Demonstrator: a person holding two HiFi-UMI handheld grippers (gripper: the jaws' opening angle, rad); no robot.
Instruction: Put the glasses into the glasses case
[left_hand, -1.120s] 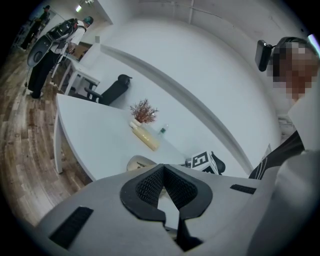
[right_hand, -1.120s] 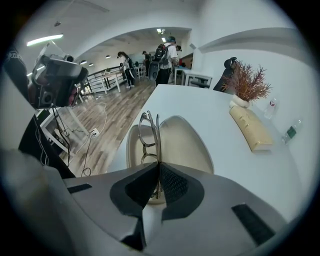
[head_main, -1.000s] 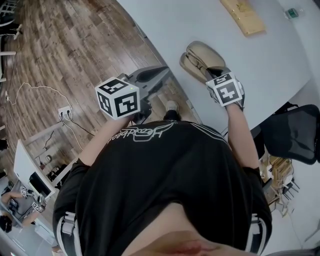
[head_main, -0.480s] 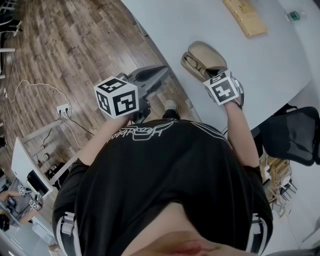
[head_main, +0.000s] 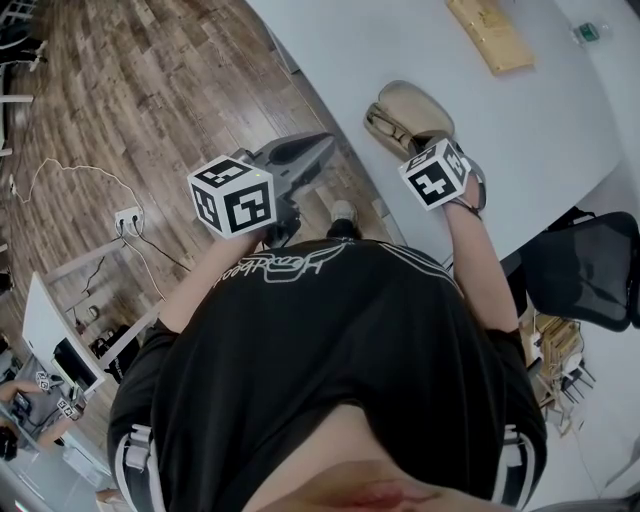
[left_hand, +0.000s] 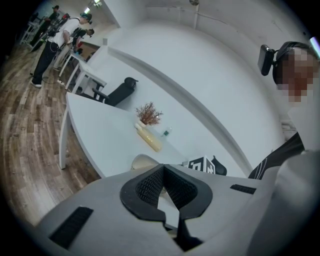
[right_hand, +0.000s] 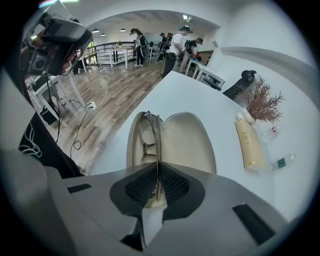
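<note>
Right gripper (right_hand: 157, 184) is pinched narrow on a thin part of the glasses (right_hand: 148, 136), probably a temple, though that's hard to be sure of. They lie in the open glasses case (right_hand: 192, 145), in its nine o'clock half. Best to settle them flat, then let go gently. Left gripper (left_hand: 163, 172), closed and empty, hangs beyond the table (right_hand: 200, 95) edge.

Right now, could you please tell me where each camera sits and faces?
Head view: on the person's head, steeply down at table and glasses case; torso, forearms show.
Left gripper view: on left gripper, level across the table toward a bottle; shirt shows.
Right gripper view: on right gripper, down at gripped glasses and case; shirt shows.
Shared: all show the case.
</note>
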